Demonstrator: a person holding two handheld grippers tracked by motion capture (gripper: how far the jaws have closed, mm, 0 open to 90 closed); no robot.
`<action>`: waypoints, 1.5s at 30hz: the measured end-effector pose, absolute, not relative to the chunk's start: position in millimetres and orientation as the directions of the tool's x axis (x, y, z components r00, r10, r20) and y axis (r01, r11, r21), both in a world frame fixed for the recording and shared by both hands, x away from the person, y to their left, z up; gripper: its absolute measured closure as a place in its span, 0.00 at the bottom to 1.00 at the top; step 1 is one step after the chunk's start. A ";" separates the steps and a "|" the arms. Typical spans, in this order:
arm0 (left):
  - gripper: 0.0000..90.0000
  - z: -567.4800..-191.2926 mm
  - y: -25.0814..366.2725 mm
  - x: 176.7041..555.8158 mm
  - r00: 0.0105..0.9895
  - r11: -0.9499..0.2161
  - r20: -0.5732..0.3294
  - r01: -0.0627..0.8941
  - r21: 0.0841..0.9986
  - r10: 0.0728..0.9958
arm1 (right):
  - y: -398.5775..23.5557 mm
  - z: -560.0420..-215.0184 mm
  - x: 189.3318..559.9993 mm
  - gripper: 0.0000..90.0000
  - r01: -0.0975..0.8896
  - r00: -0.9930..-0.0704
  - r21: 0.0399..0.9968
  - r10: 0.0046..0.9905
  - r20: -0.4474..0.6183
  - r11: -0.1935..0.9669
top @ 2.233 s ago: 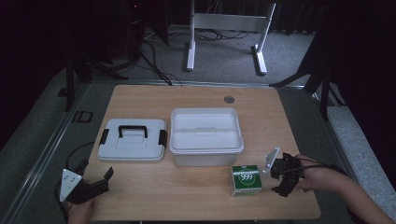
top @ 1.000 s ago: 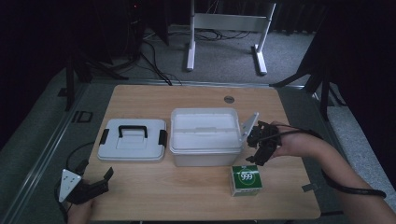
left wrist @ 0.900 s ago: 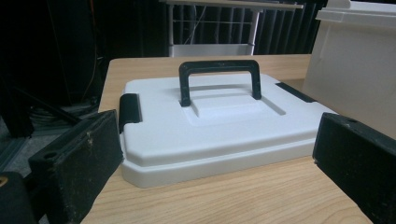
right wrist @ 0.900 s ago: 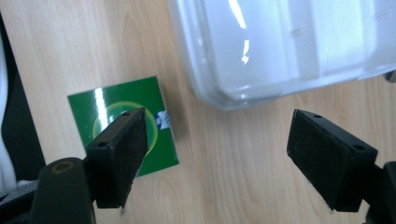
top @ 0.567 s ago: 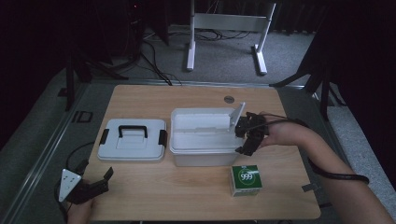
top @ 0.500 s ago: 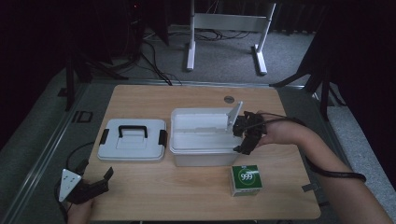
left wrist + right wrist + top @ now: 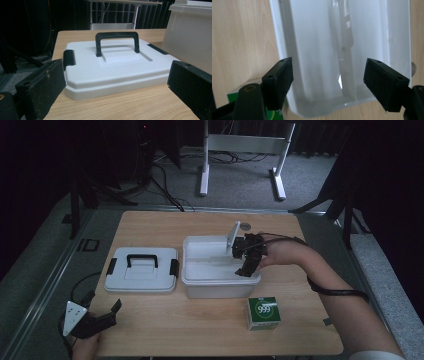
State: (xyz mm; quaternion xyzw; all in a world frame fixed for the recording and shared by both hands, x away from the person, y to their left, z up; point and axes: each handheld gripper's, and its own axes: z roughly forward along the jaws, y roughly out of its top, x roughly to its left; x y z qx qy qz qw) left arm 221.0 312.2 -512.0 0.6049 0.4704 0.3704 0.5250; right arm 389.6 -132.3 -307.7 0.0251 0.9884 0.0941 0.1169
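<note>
A white open box (image 7: 200, 270) stands mid-table, its inside bare (image 7: 317, 45). My right gripper (image 7: 246, 259) hovers over the box's right end, pointing down into it, jaws open with nothing between them (image 7: 328, 80). The box's white lid (image 7: 142, 270) with a black handle (image 7: 117, 40) lies flat to the box's left. A green carton marked 999 (image 7: 263, 312) sits on the table in front of the box's right corner. My left gripper (image 7: 100, 317) rests low at the table's front left corner, open, facing the lid (image 7: 112, 65) with nothing between its jaws.
A small round dark disc (image 7: 245, 226) lies on the table behind the box. The wooden table (image 7: 165, 330) has free room along its front. A white stand (image 7: 240, 150) and cables sit on the floor beyond the table.
My right gripper has swung from the table's front right, beside the green carton, up and left to hover over the open box. The left gripper has stayed put.
</note>
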 end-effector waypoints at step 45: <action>0.01 -512.0 312.5 221.8 0.296 -0.006 -0.050 0.185 0.983 0.954 | -70.6 -351.7 433.9 0.93 -0.057 -0.980 0.050 -0.046 -0.194 0.997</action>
